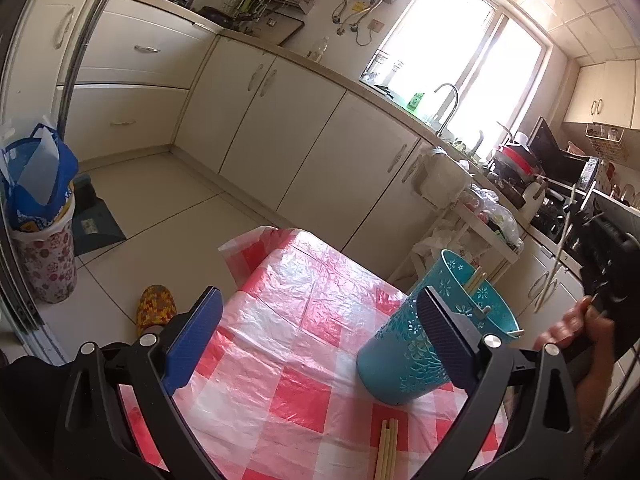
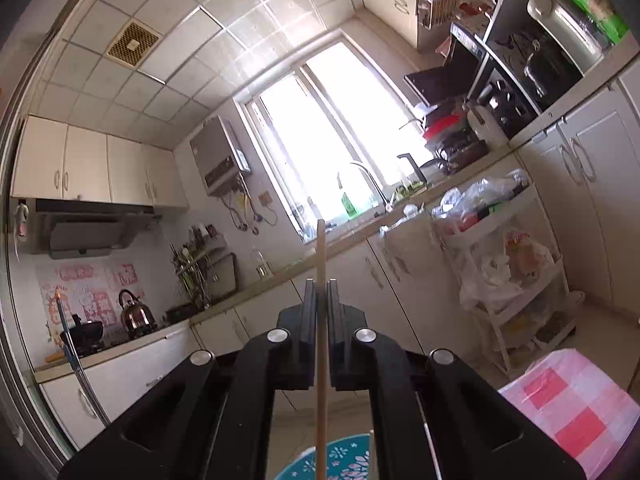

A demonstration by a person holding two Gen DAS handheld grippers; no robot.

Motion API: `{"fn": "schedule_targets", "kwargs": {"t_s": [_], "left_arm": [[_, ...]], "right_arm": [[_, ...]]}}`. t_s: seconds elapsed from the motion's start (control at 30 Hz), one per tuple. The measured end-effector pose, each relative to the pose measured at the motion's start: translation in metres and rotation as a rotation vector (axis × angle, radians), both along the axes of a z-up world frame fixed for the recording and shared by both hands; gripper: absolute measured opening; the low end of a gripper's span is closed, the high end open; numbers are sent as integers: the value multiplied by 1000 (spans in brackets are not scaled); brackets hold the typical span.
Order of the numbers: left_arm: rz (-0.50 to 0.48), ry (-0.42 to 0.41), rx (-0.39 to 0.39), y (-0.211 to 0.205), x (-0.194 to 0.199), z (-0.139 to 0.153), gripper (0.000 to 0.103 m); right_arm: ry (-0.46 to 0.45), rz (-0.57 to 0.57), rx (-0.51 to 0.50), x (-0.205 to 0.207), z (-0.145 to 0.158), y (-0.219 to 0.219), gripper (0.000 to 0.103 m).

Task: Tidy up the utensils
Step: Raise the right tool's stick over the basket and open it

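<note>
A teal cut-out utensil holder (image 1: pixel 404 360) stands on the red-and-white checked tablecloth (image 1: pixel 288 320) with a few pale chopsticks (image 1: pixel 476 282) in it. A few more chopsticks (image 1: pixel 388 450) lie on the cloth near the front edge. My left gripper (image 1: pixel 320 332) is open, its right finger (image 1: pixel 446 336) just in front of the holder and nothing between the pads. My right gripper (image 2: pixel 320 292) is shut on a single chopstick (image 2: pixel 321 248) and points out over the kitchen, above the holder's rim (image 2: pixel 340 458). In the left wrist view a hand (image 1: pixel 576 328) holds it at the right edge.
Cream cabinets (image 1: pixel 304 136) and a counter with a sink tap (image 1: pixel 448 104) run behind the table. A white trolley (image 2: pixel 504 280) full of bags stands beside the table corner (image 2: pixel 572 404). A flowered bin with a blue bag (image 1: pixel 40 216) and a slipper (image 1: pixel 156 306) are on the floor at left.
</note>
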State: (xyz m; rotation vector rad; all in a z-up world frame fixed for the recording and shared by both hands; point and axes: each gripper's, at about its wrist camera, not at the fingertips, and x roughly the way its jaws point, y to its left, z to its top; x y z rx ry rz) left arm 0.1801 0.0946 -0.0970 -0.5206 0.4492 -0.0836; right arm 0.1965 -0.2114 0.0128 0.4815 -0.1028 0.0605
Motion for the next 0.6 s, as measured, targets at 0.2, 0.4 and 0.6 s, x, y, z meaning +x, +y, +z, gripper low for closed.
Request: {"fn": "schedule_targets", "kwargs": {"t_s": [0.2, 0.4, 0.6], "left_arm": [[15, 3, -11, 5, 3, 0, 94], [19, -5, 6, 5, -1, 4, 94], [24, 4, 74, -4, -7, 10, 94]], "right_arm": [[101, 4, -31, 8, -42, -2, 6], [192, 57, -105, -18, -61, 9, 21], [341, 72, -139, -64, -70, 2, 60]]}}
